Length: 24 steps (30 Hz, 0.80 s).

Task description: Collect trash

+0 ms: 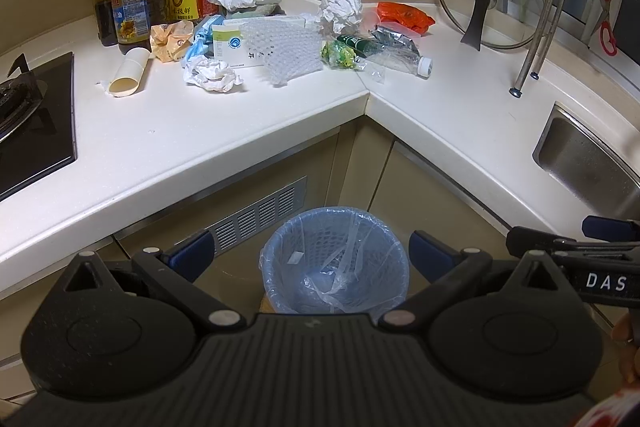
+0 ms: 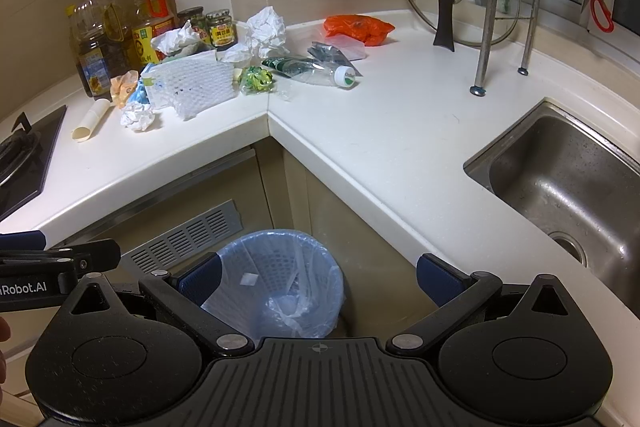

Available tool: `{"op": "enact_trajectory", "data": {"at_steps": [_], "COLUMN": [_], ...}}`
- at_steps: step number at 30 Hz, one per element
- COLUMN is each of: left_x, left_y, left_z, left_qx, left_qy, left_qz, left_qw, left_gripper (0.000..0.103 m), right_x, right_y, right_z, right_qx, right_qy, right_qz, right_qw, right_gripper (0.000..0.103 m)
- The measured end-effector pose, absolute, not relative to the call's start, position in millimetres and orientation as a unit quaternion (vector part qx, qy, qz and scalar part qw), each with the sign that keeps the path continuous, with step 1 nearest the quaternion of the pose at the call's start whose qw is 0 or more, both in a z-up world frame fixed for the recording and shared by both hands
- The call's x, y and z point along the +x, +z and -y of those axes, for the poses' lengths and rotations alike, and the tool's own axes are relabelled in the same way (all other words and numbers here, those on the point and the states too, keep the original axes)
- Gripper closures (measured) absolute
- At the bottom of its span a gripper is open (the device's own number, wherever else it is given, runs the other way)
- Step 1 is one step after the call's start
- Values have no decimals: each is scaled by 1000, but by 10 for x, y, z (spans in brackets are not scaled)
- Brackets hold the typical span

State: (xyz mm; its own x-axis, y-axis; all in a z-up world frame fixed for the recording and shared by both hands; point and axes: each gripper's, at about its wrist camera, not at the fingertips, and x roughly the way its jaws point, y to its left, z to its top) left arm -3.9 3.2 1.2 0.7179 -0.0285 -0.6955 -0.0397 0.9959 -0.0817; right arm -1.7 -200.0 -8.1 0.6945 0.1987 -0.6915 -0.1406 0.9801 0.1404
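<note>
1. Partly hidden, the blue waste bin (image 1: 334,259) with its clear liner stands on the floor in the counter's inner corner; each gripper's black body cuts off its near rim, and what lies at its bottom is hard to make out
2. Both claws are spread wide and hold nothing: the left gripper (image 1: 310,255) and the right gripper (image 2: 318,277) hang above the bin, side by side
3. Trash sits heaped at the back corner of the white countertop (image 1: 224,131): a crumpled paper ball (image 1: 340,6), a sheet of bubble wrap (image 1: 286,53) over a white box (image 1: 232,45), a crushed plastic bottle (image 1: 384,51), an orange bag (image 1: 406,15), a cardboard tube (image 1: 129,73), a small tissue wad (image 1: 212,75)
4. Labels on the oil bottles (image 1: 138,7) are too small to read
5. Only the right wrist view shows the whole steel sink (image 2: 568,183) and its drain; the left wrist view catches just a corner of it, yet shows more of the black stove (image 1: 36,119)
</note>
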Motion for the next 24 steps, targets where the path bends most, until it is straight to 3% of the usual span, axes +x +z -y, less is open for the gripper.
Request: {"op": "enact_trajectory", "data": {"at_steps": [24], "left_x": [-14], "left_y": [-17], "left_z": [2], "left_qx": [-45], "left_qy": [2], "left_qz": [-376], "left_qw": [926], "left_gripper": [0], "right_x": [-14], "right_y": [-73], "right_z": [1992], "right_qx": [39], "right_qy": [92], "right_qz": [-380], "right_qw": [920], "right_gripper": [0]}}
